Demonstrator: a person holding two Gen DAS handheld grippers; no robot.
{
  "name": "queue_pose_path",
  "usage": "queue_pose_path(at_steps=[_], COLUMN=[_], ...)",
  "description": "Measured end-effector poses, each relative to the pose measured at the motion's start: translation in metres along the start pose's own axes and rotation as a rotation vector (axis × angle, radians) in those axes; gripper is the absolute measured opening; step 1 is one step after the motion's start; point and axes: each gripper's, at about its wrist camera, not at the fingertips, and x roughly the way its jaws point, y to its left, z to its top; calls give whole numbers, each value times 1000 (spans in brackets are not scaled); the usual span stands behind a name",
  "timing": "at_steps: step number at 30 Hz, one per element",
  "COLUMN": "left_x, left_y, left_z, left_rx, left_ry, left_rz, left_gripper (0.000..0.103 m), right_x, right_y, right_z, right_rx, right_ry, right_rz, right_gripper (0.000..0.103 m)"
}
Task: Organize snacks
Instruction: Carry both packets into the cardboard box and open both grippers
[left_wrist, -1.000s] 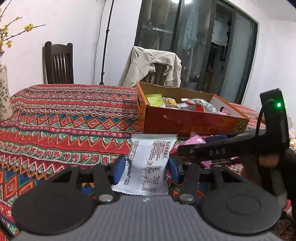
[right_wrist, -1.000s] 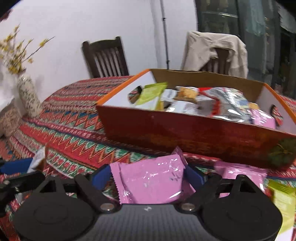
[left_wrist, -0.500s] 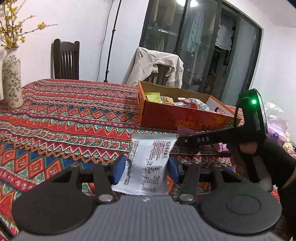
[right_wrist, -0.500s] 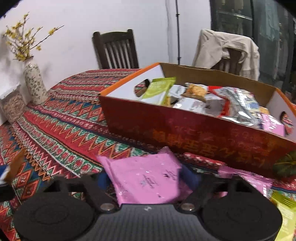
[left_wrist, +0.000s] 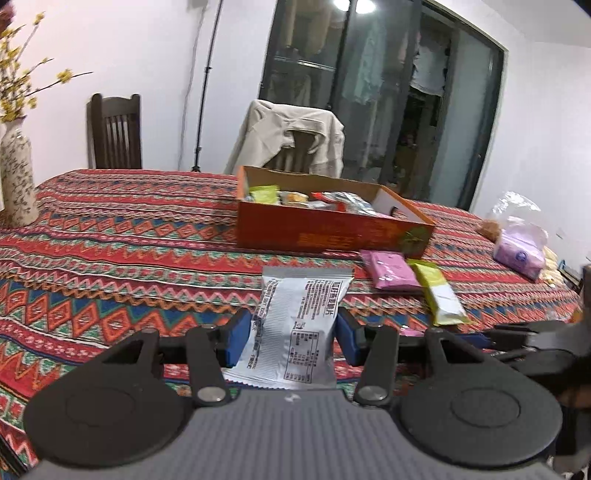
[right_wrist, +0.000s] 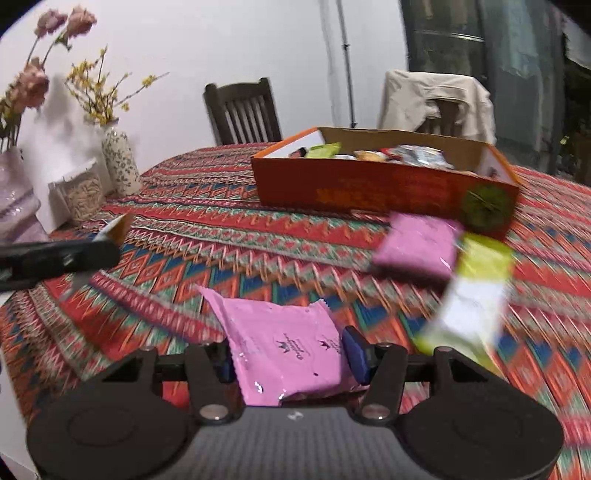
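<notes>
My left gripper (left_wrist: 291, 338) is shut on a silver snack packet (left_wrist: 297, 325) with black print, held above the tablecloth. My right gripper (right_wrist: 291, 360) is shut on a pink snack packet (right_wrist: 284, 347), also held above the cloth. The orange cardboard box (left_wrist: 332, 234) with several snacks inside stands further back on the table; it also shows in the right wrist view (right_wrist: 369, 188). A second pink packet (left_wrist: 389, 269) and a green-and-white packet (left_wrist: 439, 295) lie in front of the box's right end. The left gripper shows at the left edge of the right wrist view (right_wrist: 55, 258).
A patterned vase (left_wrist: 16, 184) stands at the table's left edge, with a second vase and a jar (right_wrist: 79, 195) beside it. Plastic bags of food (left_wrist: 517, 240) lie at the far right. Two chairs (left_wrist: 114, 133) stand behind the table, one draped with a jacket.
Both grippers have pulled back and away from the box with their packets still held. The box looks smaller and farther off, and the loose pink and green packets have come into view.
</notes>
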Motion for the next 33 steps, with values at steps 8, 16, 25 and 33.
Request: queue_pose_path(at_steps=[8, 16, 25, 33], left_x=[12, 39, 127, 260], left_y=[-29, -39, -27, 2], left_z=[4, 36, 130, 171], left_rx=[29, 64, 58, -19], left_ry=[21, 17, -16, 112], left_rz=[-38, -89, -127, -72], left_gripper=[50, 50, 50, 50], right_x=[-62, -70, -45, 42], right_y=[-28, -45, -94, -154], right_z=[-23, -4, 81, 176], right_rx=[52, 43, 4, 15], right_ry=[-71, -138, -237, -163], right_rz=[-38, -32, -45, -66], right_gripper=[55, 55, 55, 55])
